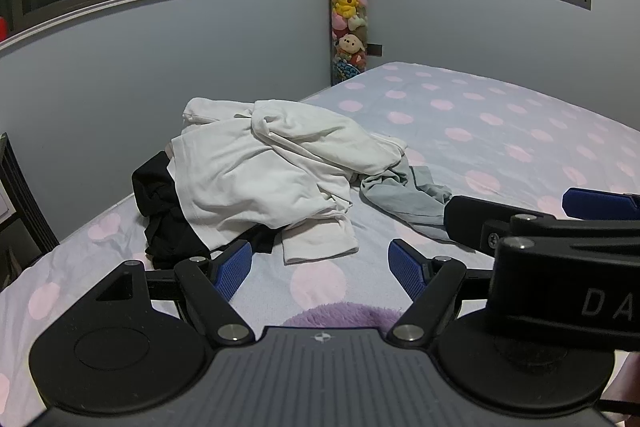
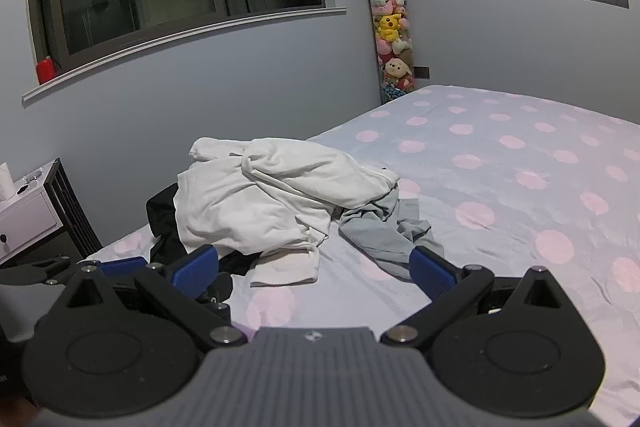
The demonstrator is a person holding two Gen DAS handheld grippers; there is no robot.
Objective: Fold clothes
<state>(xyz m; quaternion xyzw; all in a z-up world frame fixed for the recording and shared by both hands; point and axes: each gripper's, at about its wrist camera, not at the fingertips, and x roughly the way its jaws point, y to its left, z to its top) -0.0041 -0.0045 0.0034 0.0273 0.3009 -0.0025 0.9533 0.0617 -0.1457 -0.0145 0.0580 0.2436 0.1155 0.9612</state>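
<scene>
Both tools [image 1: 320, 269] [image 2: 314, 269] apparently agape, empty

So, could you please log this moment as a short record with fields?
surface: bed with pink-dotted sheet
pile: white garment on top, black garment under its left side, grey garment at its right
folded so far: nothing
left gripper: open, empty, short of the pile
right gripper: open, empty, short of the pile
background: tube of plush toys in the corner
</scene>
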